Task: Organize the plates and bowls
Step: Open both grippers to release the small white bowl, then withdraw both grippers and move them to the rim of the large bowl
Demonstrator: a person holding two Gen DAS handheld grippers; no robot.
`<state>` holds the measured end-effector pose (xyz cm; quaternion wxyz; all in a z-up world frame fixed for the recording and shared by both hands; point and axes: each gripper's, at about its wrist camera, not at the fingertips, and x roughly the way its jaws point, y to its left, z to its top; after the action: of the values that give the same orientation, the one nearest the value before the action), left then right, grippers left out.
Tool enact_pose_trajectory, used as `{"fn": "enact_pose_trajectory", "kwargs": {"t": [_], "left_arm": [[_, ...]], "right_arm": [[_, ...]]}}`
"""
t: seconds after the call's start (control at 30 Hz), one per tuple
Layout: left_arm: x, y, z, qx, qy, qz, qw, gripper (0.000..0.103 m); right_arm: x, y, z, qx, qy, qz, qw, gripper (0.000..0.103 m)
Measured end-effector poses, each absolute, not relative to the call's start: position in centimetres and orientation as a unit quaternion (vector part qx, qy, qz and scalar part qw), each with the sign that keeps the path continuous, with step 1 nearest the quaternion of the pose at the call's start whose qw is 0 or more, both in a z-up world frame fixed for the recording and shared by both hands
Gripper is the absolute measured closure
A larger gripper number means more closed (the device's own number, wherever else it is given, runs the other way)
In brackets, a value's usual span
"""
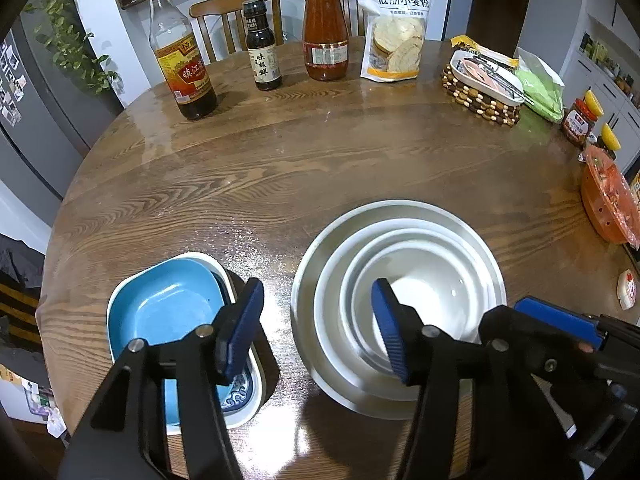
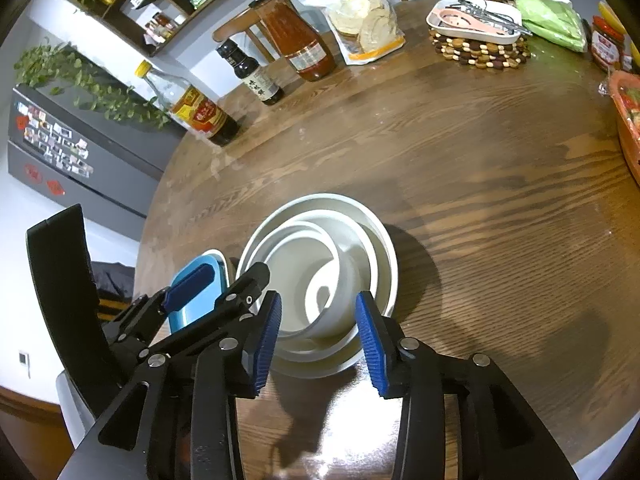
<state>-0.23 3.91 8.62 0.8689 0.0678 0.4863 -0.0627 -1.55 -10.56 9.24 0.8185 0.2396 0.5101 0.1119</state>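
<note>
My left gripper point(image 1: 318, 328) hangs over the near edge of the round dark wood table point(image 1: 280, 168), pointing steeply down, blue pads apart w/ nothing between them: left pad over the blue square dish point(image 1: 168, 308), right pad over the stack of nested white round bowls point(image 1: 400, 300). My right gripper point(image 2: 318, 344) is just beside it, also tilted down, jaws part open and empty, straddling the near rim of that same stack. Blue dish sits inside a white rectangular dish w/ blue pattern point(image 1: 244, 392), just left of the bowls, both near the table's near edge. Nothing blocks either set.

Mid table is bare wood. At the right edge: an orange plastic colander point(image 1: 608, 204). Far edge, left to right: a clear vinegar bottle w/ yellow cap point(image 1: 180, 52), a small dark sauce bottle point(image 1: 262, 48), a tall red sauce jar point(image 1: 324, 28), a white-and-yellow flour bag point(image 1: 396, 28), then a white tray on a beaded wooden trivet point(image 1: 484, 84) and a green bag point(image 1: 540, 88).
</note>
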Motion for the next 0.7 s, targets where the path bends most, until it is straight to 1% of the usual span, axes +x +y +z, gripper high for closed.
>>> {"fn": "enact_pose_trajectory", "kwargs": {"t": [0.17,0.37,0.43,0.5,0.7], "left_arm": [[-0.2,4.0,8.8,0.070,0.485,-0.061,0.869,0.046],[-0.3,4.3,8.9,0.069,0.485,-0.059,0.870,0.041],[-0.3,4.4,9.0,0.067,0.485,-0.057,0.870,0.038],[-0.2,4.7,9.1,0.061,0.484,-0.056,0.871,0.031],[0.0,5.4,9.4,0.041,0.490,-0.066,0.868,0.021]], "right_arm": [[-1.5,-10.5,9.3,0.239,0.511,0.113,0.818,0.060],[-1.6,-10.5,9.4,0.236,0.511,0.114,0.819,0.057],[-1.6,-10.5,9.4,0.235,0.510,0.110,0.820,0.054],[-1.7,-10.6,9.4,0.236,0.508,0.107,0.822,0.051],[-1.9,-11.2,9.3,0.256,0.504,0.119,0.817,0.049]]}}
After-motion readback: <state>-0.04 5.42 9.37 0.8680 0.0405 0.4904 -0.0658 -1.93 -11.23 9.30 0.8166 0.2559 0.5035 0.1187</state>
